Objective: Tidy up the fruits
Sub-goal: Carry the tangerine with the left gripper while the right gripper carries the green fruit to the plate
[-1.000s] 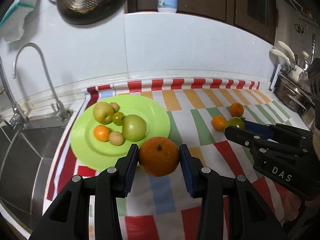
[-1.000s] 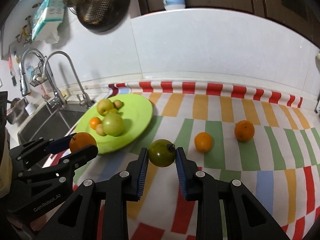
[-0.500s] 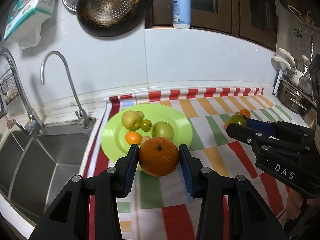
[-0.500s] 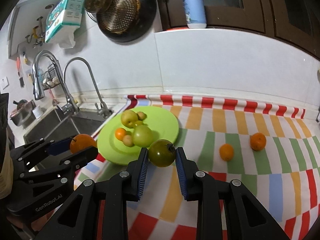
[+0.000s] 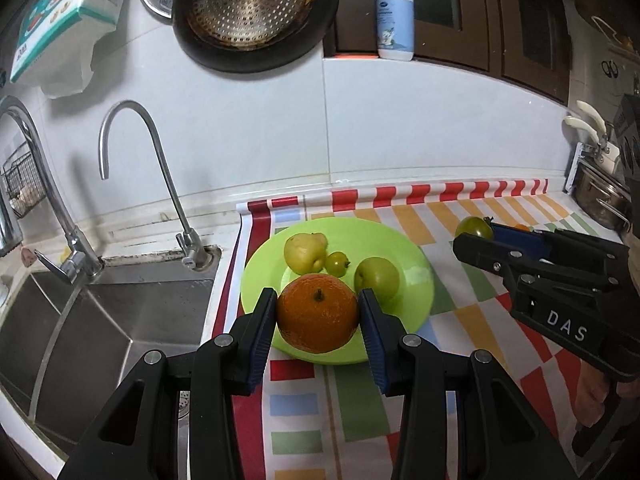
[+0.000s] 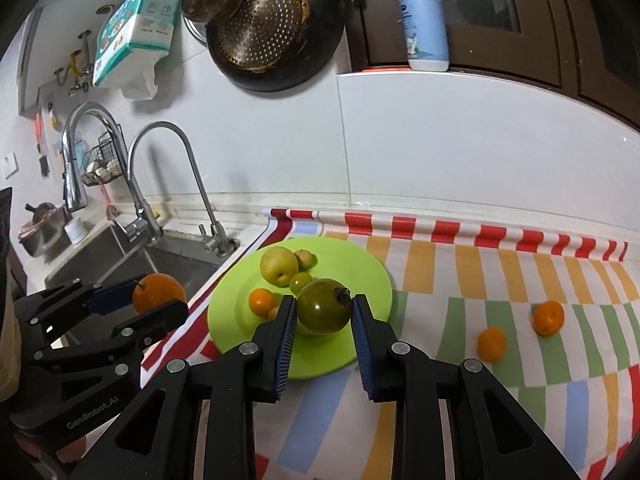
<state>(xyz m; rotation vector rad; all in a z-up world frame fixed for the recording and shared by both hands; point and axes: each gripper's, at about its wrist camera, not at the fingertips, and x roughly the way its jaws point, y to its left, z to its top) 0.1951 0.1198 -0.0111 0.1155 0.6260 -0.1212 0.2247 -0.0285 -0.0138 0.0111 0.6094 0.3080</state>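
My left gripper (image 5: 318, 316) is shut on a large orange (image 5: 317, 313), held above the near edge of the green plate (image 5: 412, 256). It also shows in the right wrist view (image 6: 158, 293) at the left, near the sink. My right gripper (image 6: 323, 314) is shut on a dark green tomato (image 6: 324, 311), held above the plate (image 6: 368, 276). The plate holds a yellow pear (image 5: 305, 253), a green apple (image 5: 377, 279), a small green fruit (image 5: 337, 264) and a small orange (image 6: 261, 302). Two small oranges (image 6: 492, 344) (image 6: 548, 317) lie on the striped cloth at the right.
A steel sink (image 5: 80, 320) with two faucets (image 5: 160, 168) lies left of the plate. A striped cloth (image 6: 500, 280) covers the counter. A pan with a strainer (image 5: 252, 8) hangs on the wall. A soap bottle (image 5: 394, 20) stands on the ledge. Pots (image 5: 600, 200) stand at the far right.
Both grippers have lifted and drawn back with their fruits held. The left has shifted left toward the sink side; the right now hangs over the plate.
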